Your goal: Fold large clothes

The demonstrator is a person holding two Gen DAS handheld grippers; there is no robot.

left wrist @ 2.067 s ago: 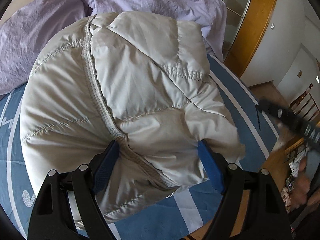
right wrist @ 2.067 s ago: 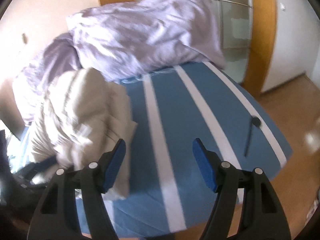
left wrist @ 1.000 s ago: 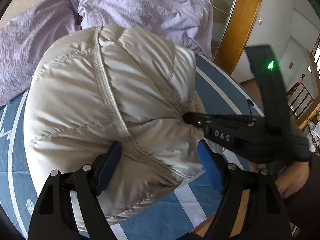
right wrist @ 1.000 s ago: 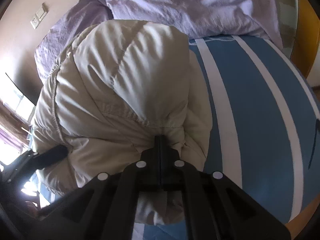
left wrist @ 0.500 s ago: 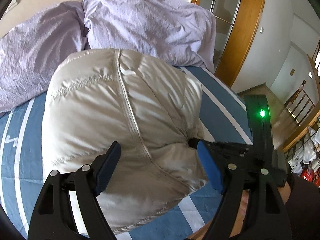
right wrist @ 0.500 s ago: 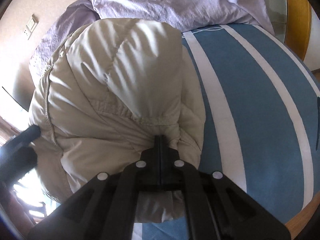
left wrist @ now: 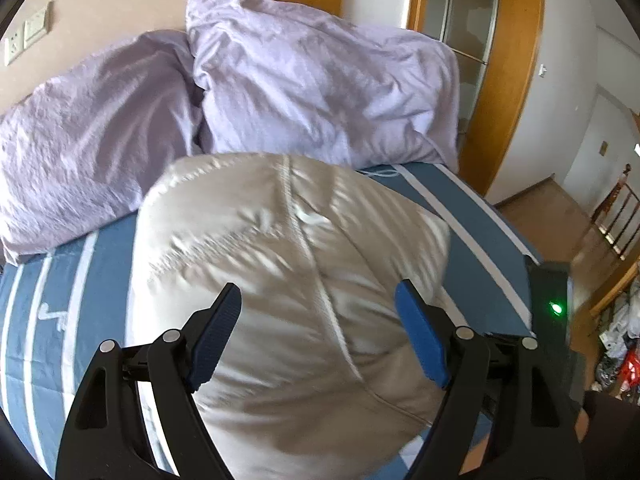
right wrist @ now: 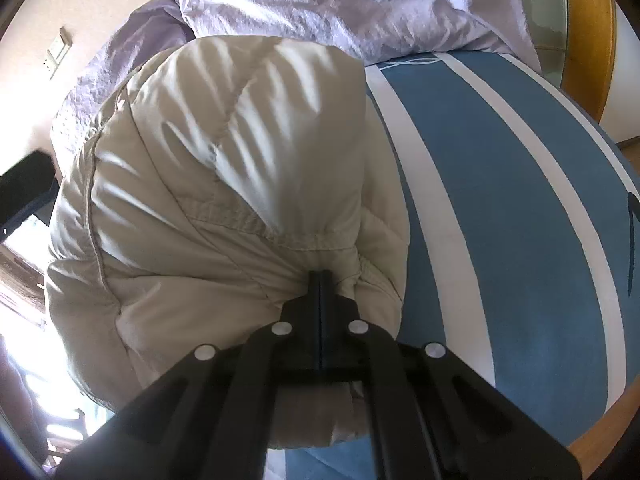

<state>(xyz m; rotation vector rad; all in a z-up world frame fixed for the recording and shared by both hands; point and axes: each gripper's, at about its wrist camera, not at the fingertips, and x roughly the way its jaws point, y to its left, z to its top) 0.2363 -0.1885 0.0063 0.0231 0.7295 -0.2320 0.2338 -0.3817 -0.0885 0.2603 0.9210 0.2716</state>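
Right gripper (right wrist: 320, 280) fingers pressed together, pinching a gathered fold at the near edge of the puffy beige quilted down jacket (right wrist: 224, 184). Left gripper (left wrist: 320, 320) fingers spread wide, blue pads (left wrist: 420, 340) hovering either side of the same bundle, not clearly touching. Jacket bunched into a rounded mound, long seam running away from the fingers toward the pillows. Beneath, blue bedsheet with white stripes (right wrist: 500, 200). Just beyond the jacket, two crumpled lilac pillows (left wrist: 320, 80). Farther right, wooden-framed glass door (left wrist: 512, 60); wooden floor (left wrist: 560, 208) past the bed's edge.
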